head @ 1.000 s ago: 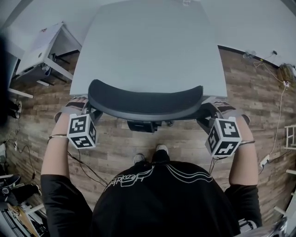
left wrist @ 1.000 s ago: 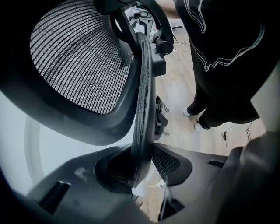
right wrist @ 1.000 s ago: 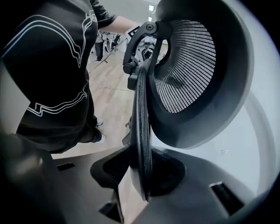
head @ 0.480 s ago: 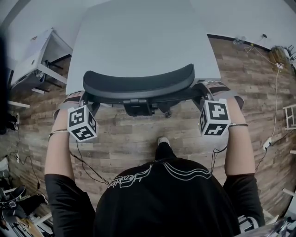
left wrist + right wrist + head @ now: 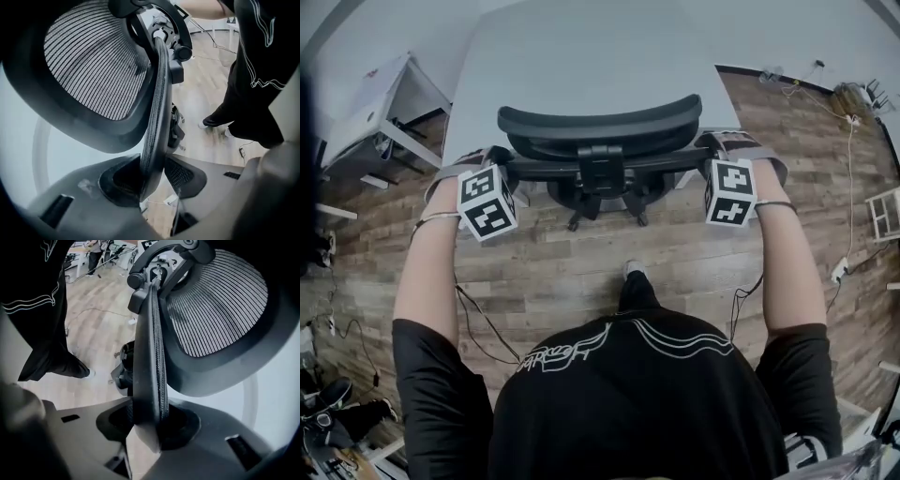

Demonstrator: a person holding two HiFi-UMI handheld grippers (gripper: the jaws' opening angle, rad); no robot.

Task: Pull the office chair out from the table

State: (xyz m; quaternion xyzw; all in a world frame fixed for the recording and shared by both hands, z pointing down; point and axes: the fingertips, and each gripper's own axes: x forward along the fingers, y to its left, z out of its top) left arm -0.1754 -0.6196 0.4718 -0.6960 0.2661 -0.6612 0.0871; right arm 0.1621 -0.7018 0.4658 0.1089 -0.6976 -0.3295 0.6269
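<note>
- Since a second ago the office chair (image 5: 600, 141) sits higher in the head view and the arms reach straighter. Its rear spine (image 5: 600, 169) and base legs (image 5: 605, 211) now show, with more wood floor (image 5: 553, 272) between chair and person.
- Backrest (image 5: 600, 122) still overlaps the near edge of the tabletop (image 5: 581, 56). The seat is hidden, so I cannot tell how far out the chair stands.
- Left gripper (image 5: 152, 180): jaws about half open, clamped on the backrest's left rim.
- Right gripper (image 5: 150, 427): jaws the same, clamped on the right rim.
- Handling, as I judge it: a heavy chair, but it should roll. The rim is stiff and the mesh gives, so the rim is the place to hold.
- The rim is narrow and smooth, so it may slip. An even pull on both sides keeps it from swivelling.
</note>
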